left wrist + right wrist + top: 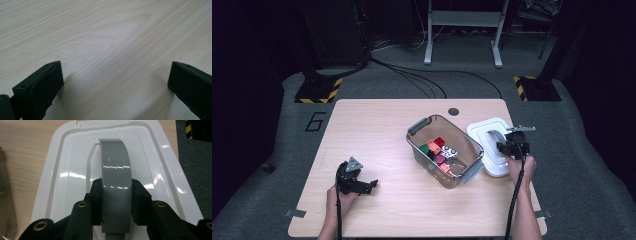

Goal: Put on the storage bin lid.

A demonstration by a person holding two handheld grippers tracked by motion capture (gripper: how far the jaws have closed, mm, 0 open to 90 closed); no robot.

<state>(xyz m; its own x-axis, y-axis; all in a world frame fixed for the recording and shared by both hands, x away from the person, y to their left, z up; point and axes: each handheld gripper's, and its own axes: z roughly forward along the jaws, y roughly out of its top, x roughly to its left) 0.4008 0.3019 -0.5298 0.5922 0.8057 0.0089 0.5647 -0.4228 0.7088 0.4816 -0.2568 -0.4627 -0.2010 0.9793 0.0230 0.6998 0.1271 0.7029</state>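
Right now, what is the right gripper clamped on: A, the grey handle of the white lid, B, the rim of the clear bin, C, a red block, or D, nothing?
A: the right gripper has both jaws pressed against the grey handle of the white lid.

A single legible character: the numeral "6" [314, 121], marked in dark strokes on the grey floor [272, 145], just beyond the far-left corner of the worktop [377, 125]. Warning signs: yellow-and-black hazard stripes [318, 92] edge a dark base plate on the floor beyond that same far-left corner, and a matching striped plate [523, 86] lies beyond the worktop's far-right corner; a piece of such striping [189, 128] also appears at the top right of the right gripper view. One small block [449, 152] inside the bin [419, 127] on the worktop bears black-and-white marks, too small to read.
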